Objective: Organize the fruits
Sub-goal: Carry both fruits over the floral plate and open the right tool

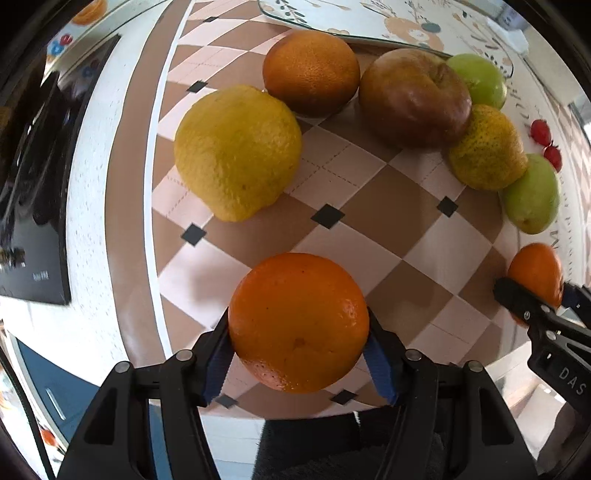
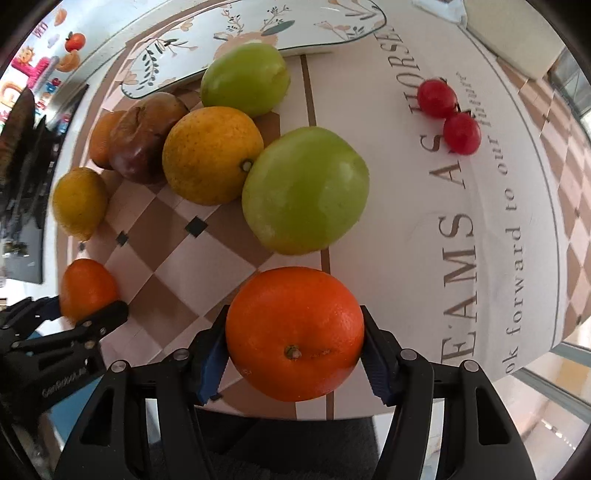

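The left gripper [image 1: 298,347] clamps a round bright orange [image 1: 298,321] between its blue-padded fingers [image 1: 216,362], above the checkered brown-and-cream tabletop [image 1: 399,229]. Farther off lie a large bumpy yellow citrus [image 1: 238,151], a darker orange [image 1: 311,72] touching it, and a bruised reddish-brown apple [image 1: 413,98]. Beside the apple sit a speckled yellow-green citrus [image 1: 487,147] and two smooth green fruits [image 1: 480,79] [image 1: 532,194]. At the right edge the right gripper [image 1: 532,295] grips a second, smaller orange [image 1: 535,273]. A floral-patterned tray [image 1: 402,22] lies beyond the fruit.
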A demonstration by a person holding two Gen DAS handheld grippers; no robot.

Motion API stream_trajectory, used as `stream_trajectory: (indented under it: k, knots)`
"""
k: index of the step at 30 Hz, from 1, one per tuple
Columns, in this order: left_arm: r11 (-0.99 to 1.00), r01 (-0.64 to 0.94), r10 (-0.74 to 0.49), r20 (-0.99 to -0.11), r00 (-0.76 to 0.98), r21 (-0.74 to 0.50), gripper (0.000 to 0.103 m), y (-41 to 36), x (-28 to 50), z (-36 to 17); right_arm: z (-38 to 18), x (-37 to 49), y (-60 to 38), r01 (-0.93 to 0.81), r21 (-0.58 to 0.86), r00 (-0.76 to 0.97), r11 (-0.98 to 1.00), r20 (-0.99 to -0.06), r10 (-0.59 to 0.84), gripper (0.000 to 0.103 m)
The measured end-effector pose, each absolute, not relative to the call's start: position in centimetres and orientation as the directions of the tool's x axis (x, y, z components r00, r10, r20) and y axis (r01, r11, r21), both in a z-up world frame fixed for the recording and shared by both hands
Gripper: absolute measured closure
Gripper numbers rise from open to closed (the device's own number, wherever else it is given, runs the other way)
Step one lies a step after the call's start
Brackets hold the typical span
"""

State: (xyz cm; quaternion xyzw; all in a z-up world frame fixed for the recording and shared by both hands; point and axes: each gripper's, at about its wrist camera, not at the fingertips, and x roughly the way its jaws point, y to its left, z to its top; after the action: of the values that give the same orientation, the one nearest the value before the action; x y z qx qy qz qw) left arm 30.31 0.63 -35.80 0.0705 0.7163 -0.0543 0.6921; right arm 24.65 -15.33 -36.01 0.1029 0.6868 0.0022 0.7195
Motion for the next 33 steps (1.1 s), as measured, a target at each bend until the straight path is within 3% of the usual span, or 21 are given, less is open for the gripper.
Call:
stream_trajectory:
  k: [8, 15, 23, 33]
  knots:
    - [0.986, 0.078, -0.151, -0.988, 0.017, -0.149, 0.042, 0.3, 31.5, -28.7, -30.0, 26.4, -20.6, 0.108, 0.283, 0.145, 0.953, -0.953, 0.267, 0.038]
    - [0.968, 0.048, -0.252, -0.954, 0.164, -0.247, 0.042, -2.0, 43.1, -21.4, -23.9, 36.4, -23.2, 0.023, 0.295, 0.282, 0.955, -0.919, 0.277, 0.038]
    - [0.97, -0.049, -0.239, -0.971, 0.016, -0.239, 0.042, -3.9, 55.8, -29.3, -29.4, 50.5, -21.7, -0.029, 0.188, 0.247, 0.982, -0.95, 0.189, 0.038]
    - [0.979, -0.06, -0.199, -0.972, -0.124, -0.193, 0.042, -5.7, 59.0, -36.1, -36.0, 56.2, -19.0, -0.111, 0.132, 0.131, 0.985, -0.98, 0.147, 0.038]
